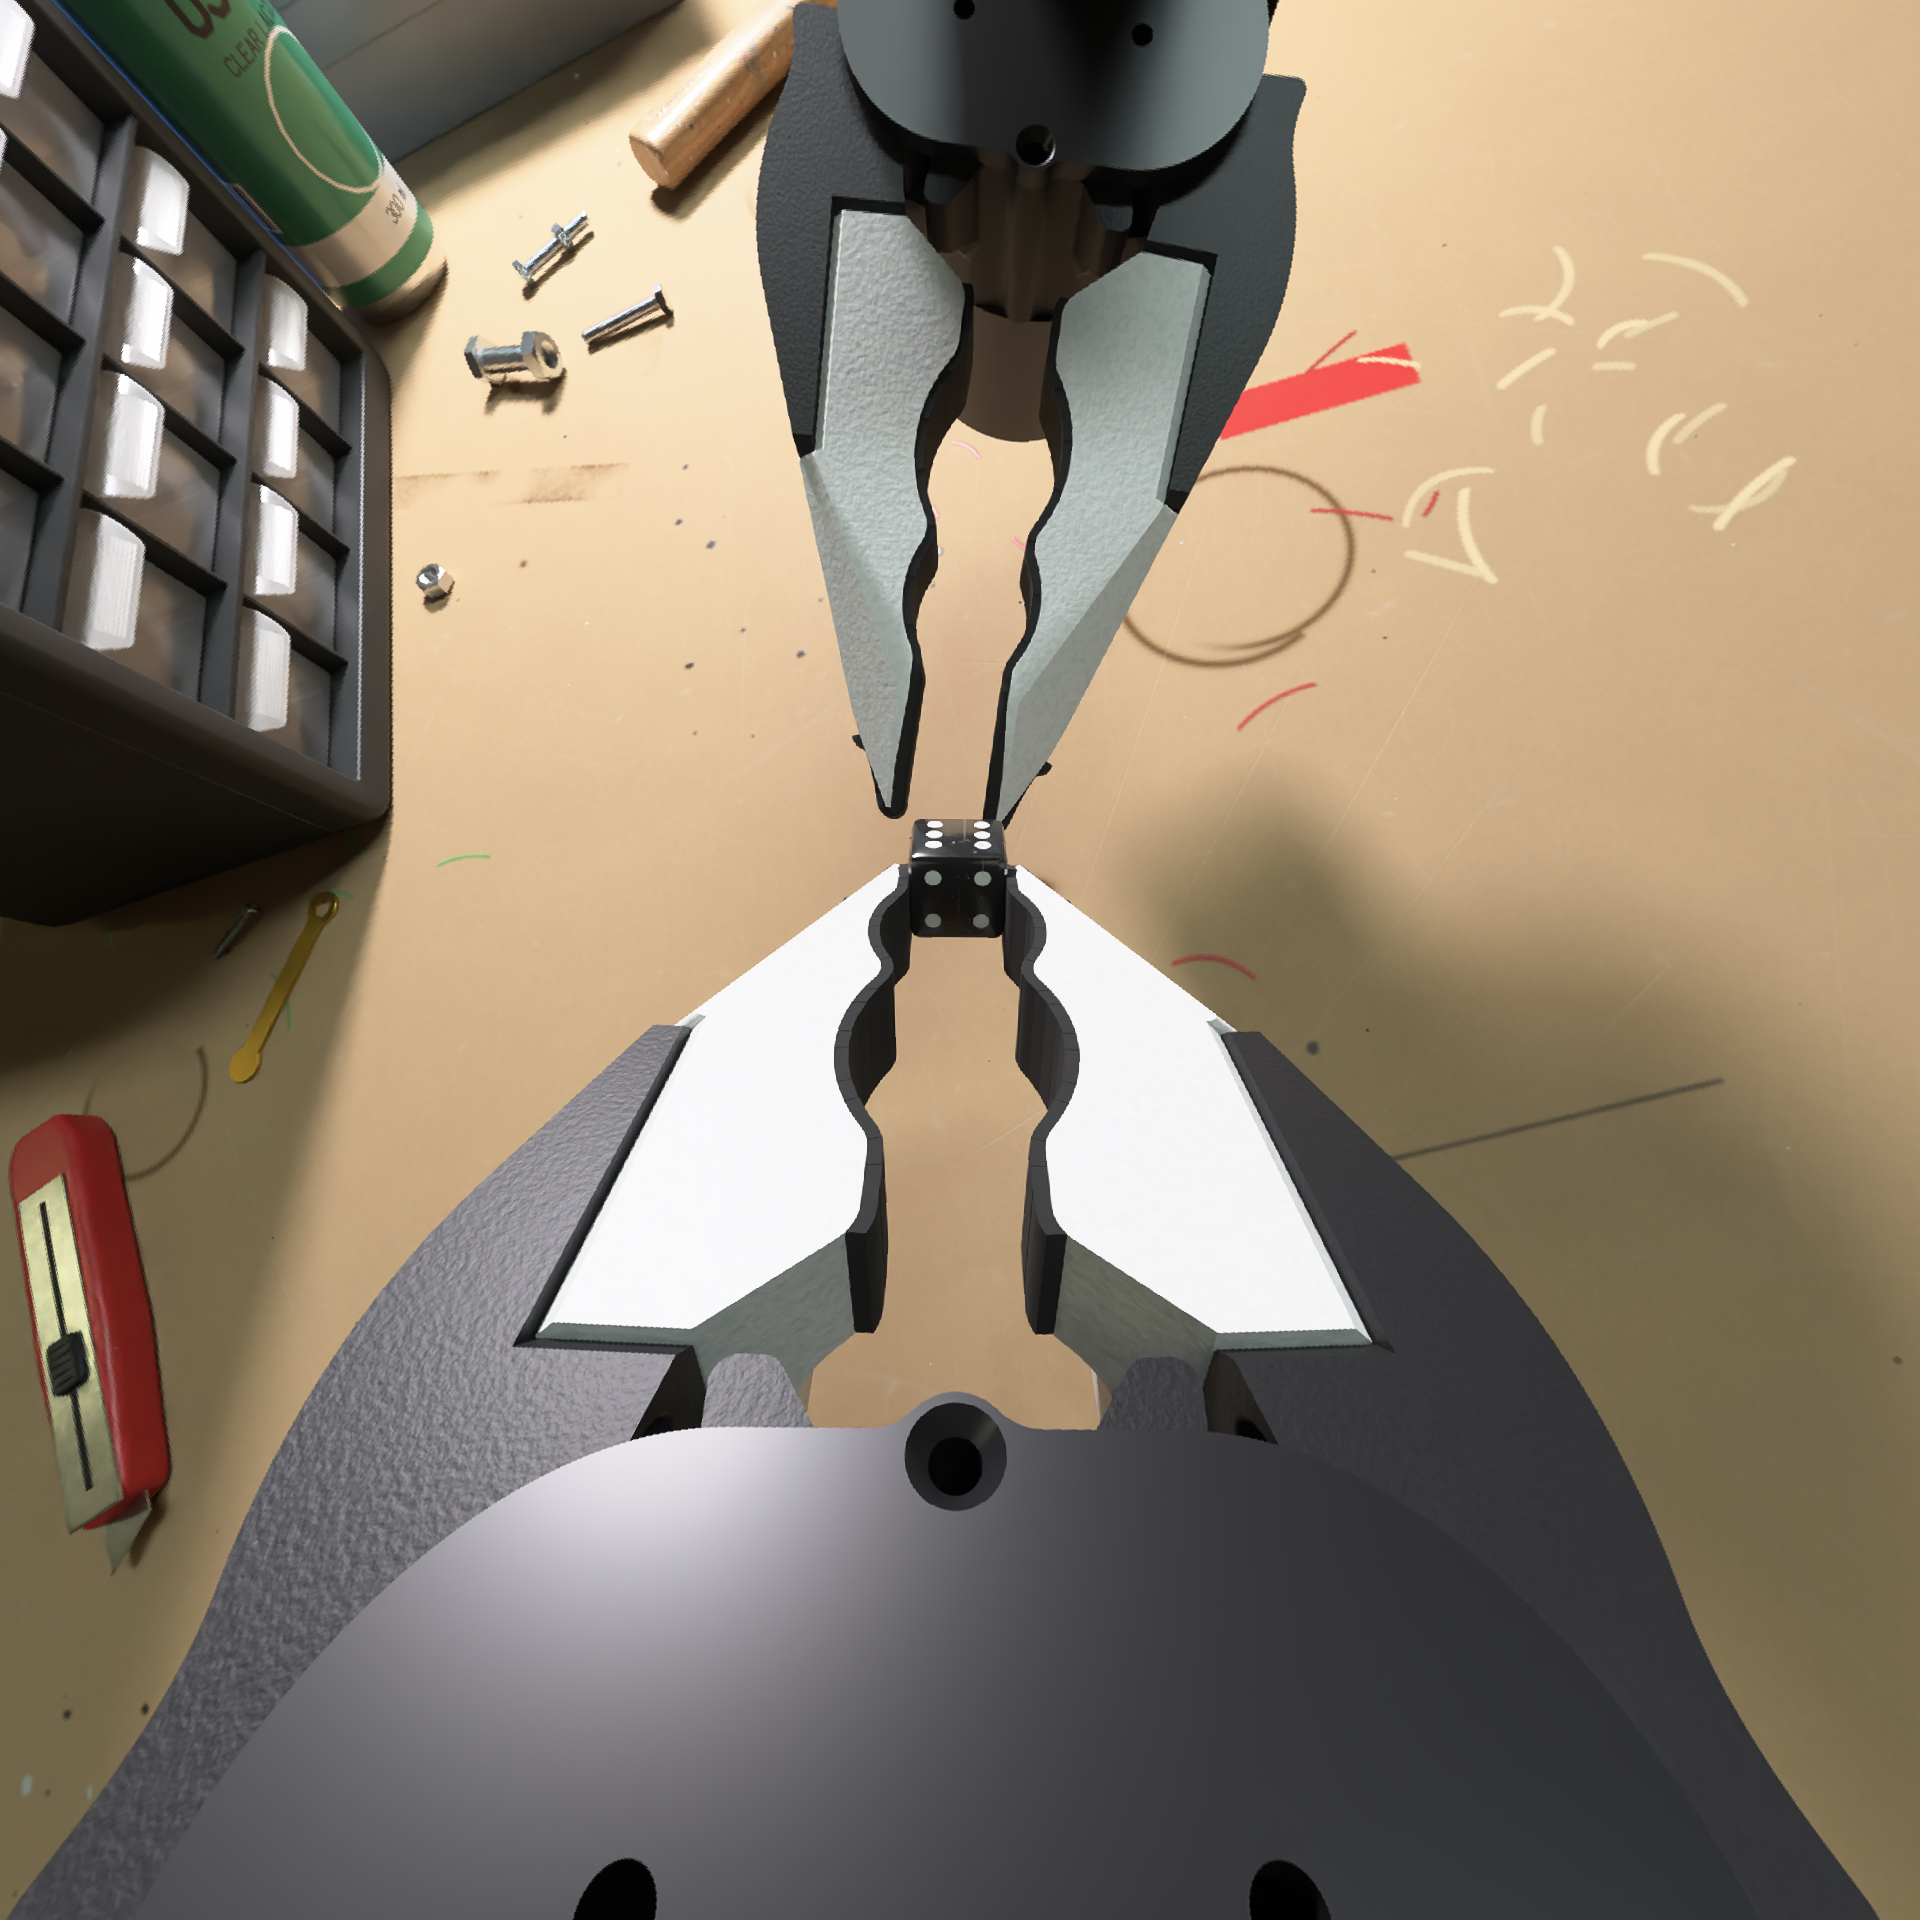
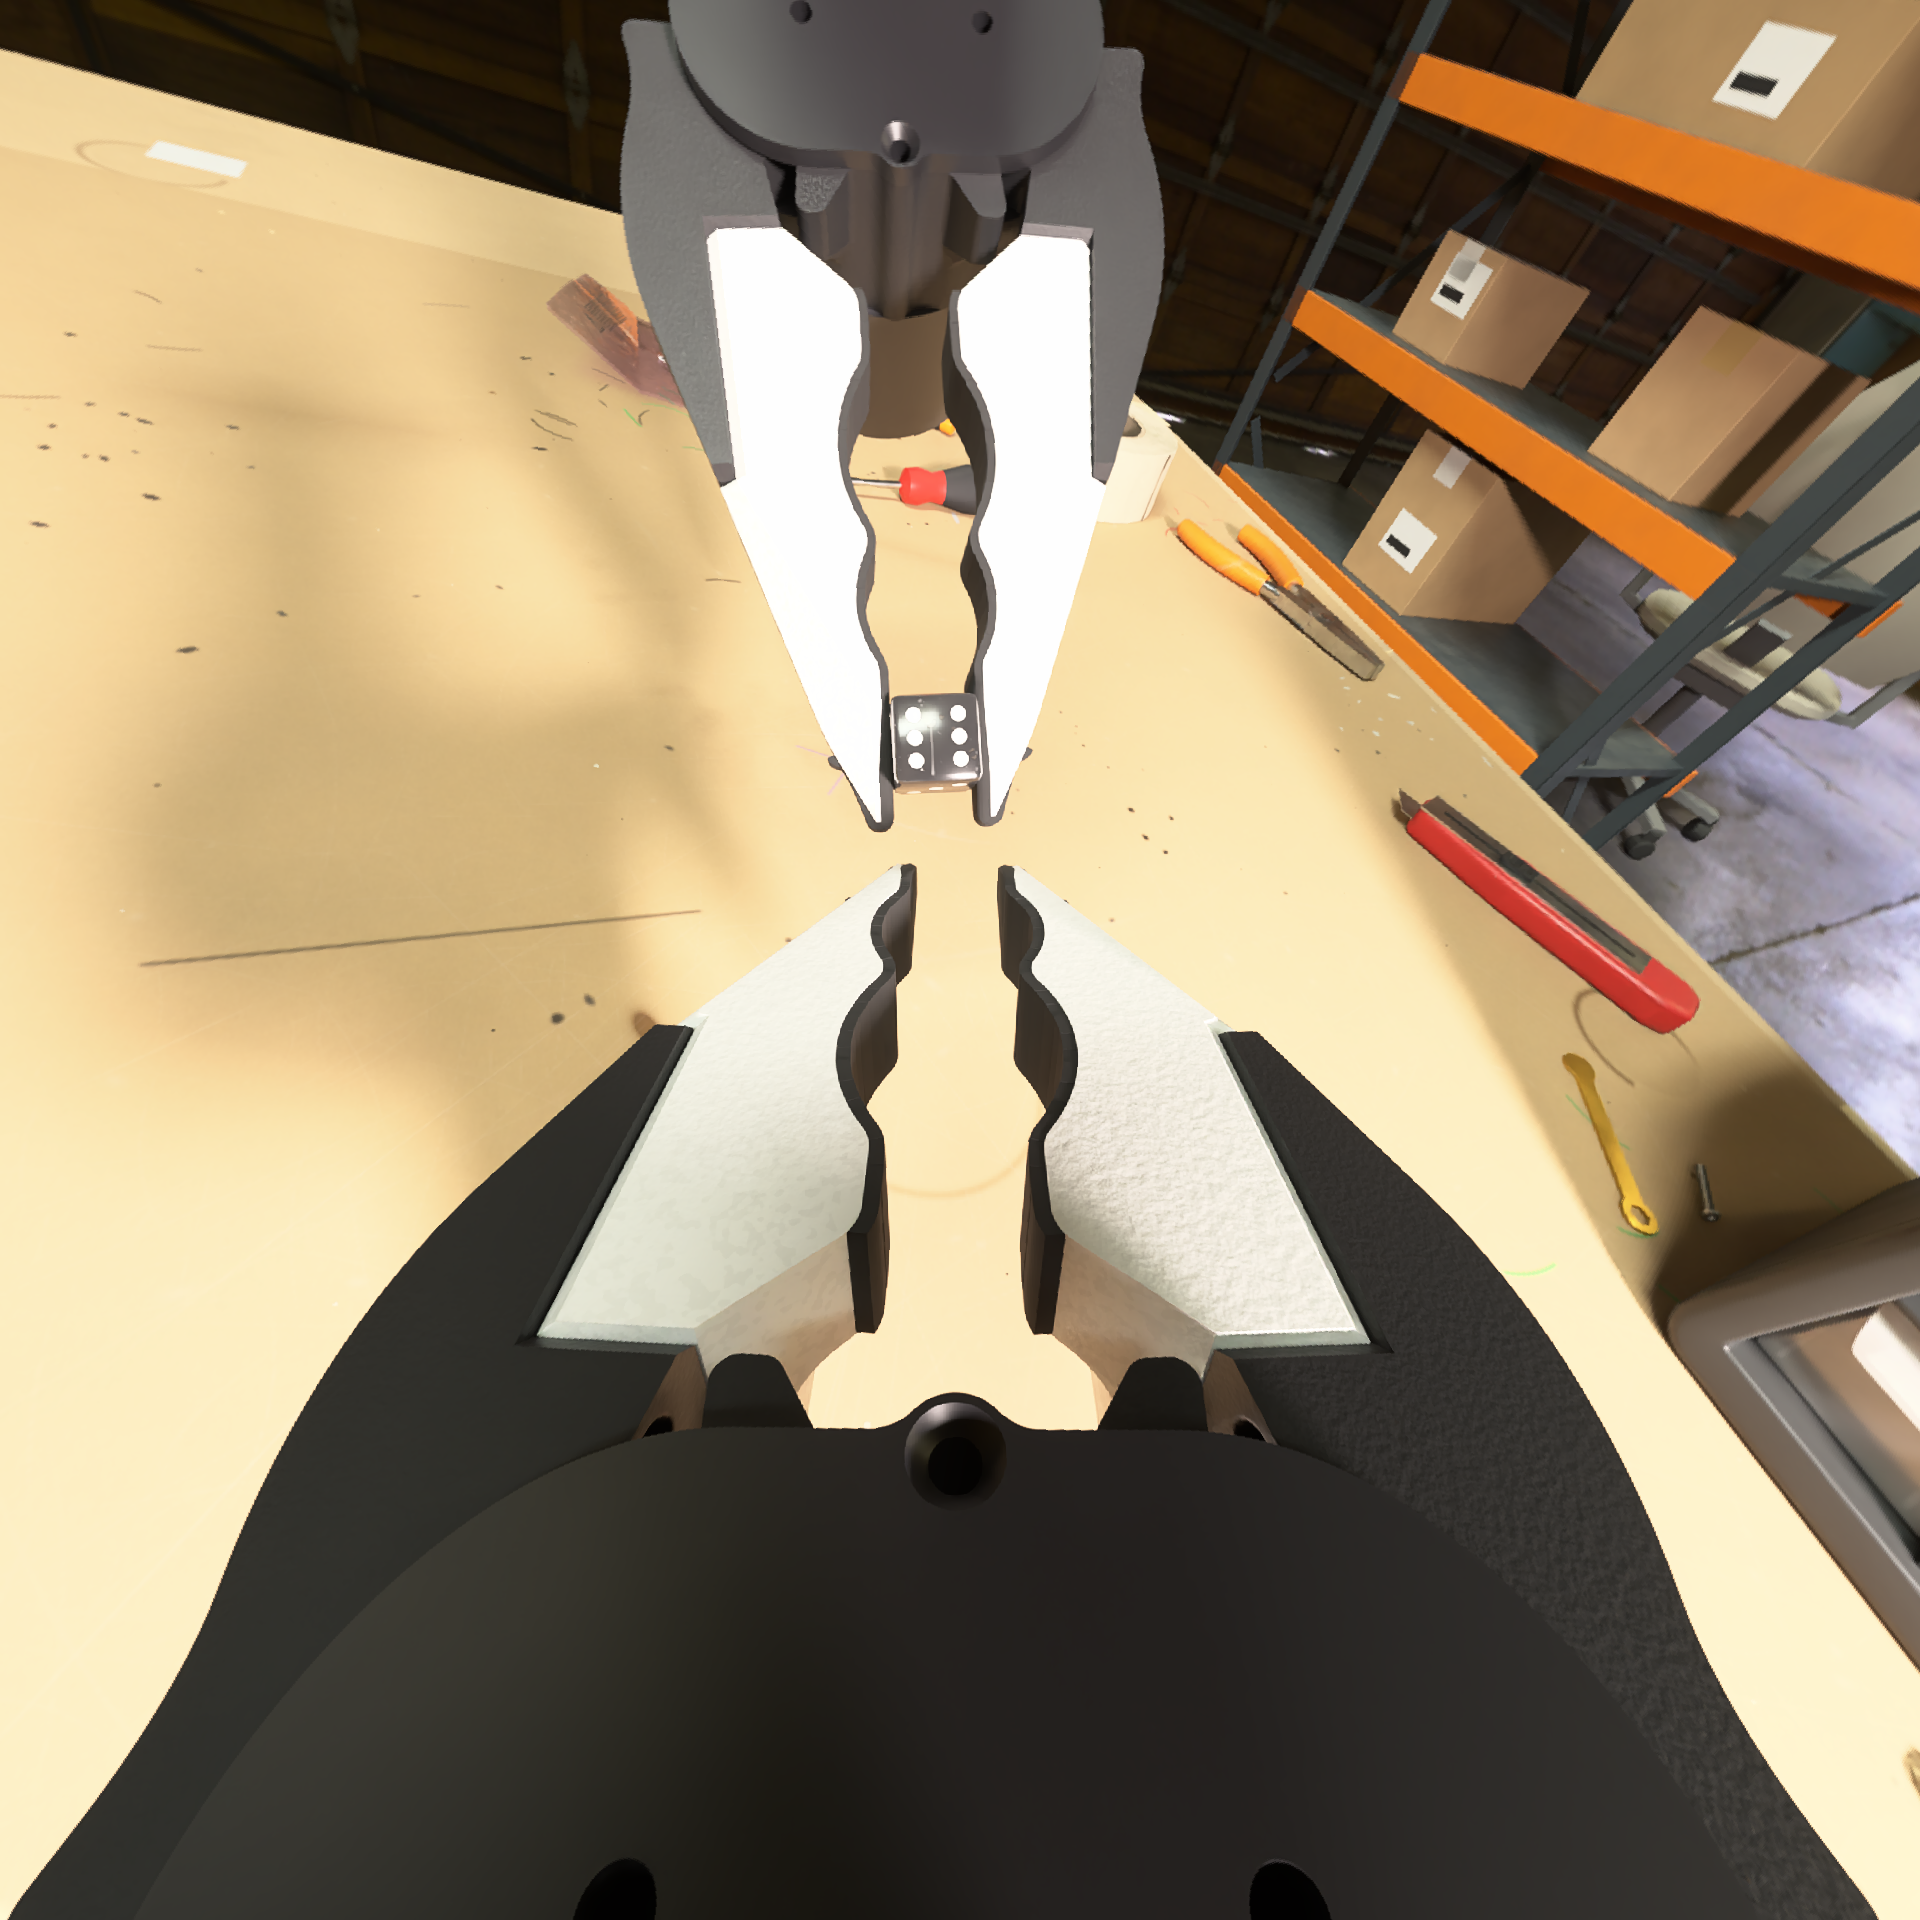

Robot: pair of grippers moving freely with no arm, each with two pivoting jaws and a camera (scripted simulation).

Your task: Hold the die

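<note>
A small black die [image 1: 956, 894] with white pips is pinched between the fingertips of my left gripper [image 1: 957, 871], held above the tan workbench [image 1: 1455, 831]. In the right wrist view the same die [image 2: 935, 740] looks glossy between the left gripper's [image 2: 935, 816] white fingers. My right gripper [image 2: 956, 873] faces it tip to tip, with its jaws parted about a die's width and nothing between them. A small gap separates the two pairs of tips. In the left wrist view the right gripper [image 1: 943, 808] ends just beyond the die's far face.
A dark parts organizer [image 1: 177, 468], a green tube [image 1: 301, 145], loose bolts [image 1: 514, 358], a wooden handle [image 1: 717, 94], a yellow wrench [image 1: 281, 987] and a red utility knife [image 1: 88, 1320] lie on the bench. Orange pliers [image 2: 1268, 582], a red screwdriver [image 2: 935, 483] and shelving with boxes [image 2: 1558, 416] lie beyond the bench edge.
</note>
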